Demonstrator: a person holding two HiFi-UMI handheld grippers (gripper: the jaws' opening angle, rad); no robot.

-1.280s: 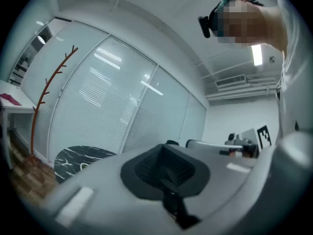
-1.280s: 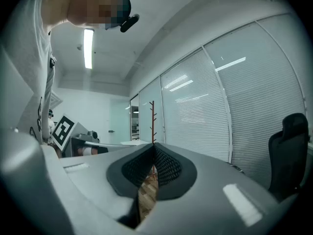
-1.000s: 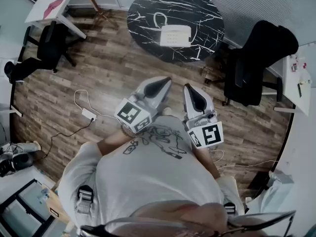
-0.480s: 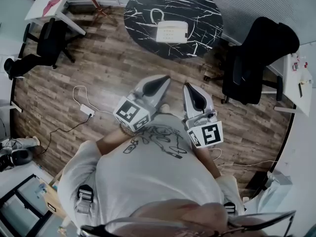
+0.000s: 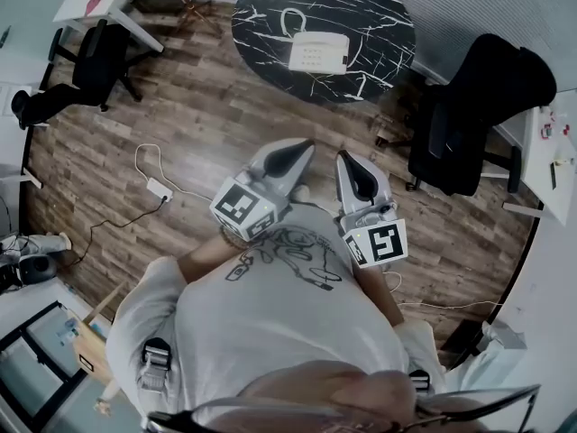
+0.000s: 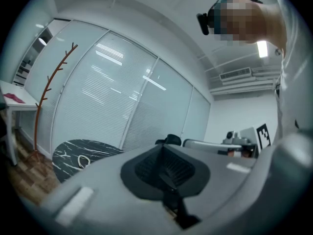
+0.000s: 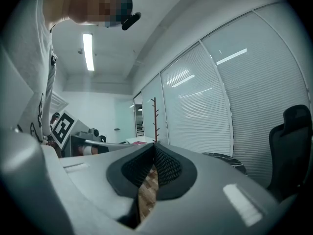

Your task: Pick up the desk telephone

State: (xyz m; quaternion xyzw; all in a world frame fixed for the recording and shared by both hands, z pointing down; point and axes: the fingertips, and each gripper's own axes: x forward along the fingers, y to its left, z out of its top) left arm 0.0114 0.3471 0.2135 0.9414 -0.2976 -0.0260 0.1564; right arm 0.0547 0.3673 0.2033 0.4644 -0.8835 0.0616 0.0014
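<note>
Both grippers — left (image 5: 290, 156), right (image 5: 354, 175) — level at chest, jaws together.

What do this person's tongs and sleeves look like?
Left tongs and right tongs: pale grey tapering shells with black ribbed pads inside the tips. Each has a white cube with black square markers at the rear. The T-shirt is pale and short-sleeved, with a black print.

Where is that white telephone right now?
In the head view the desk telephone sits on the round black marble table, top centre, with a black office chair to its right.
</note>
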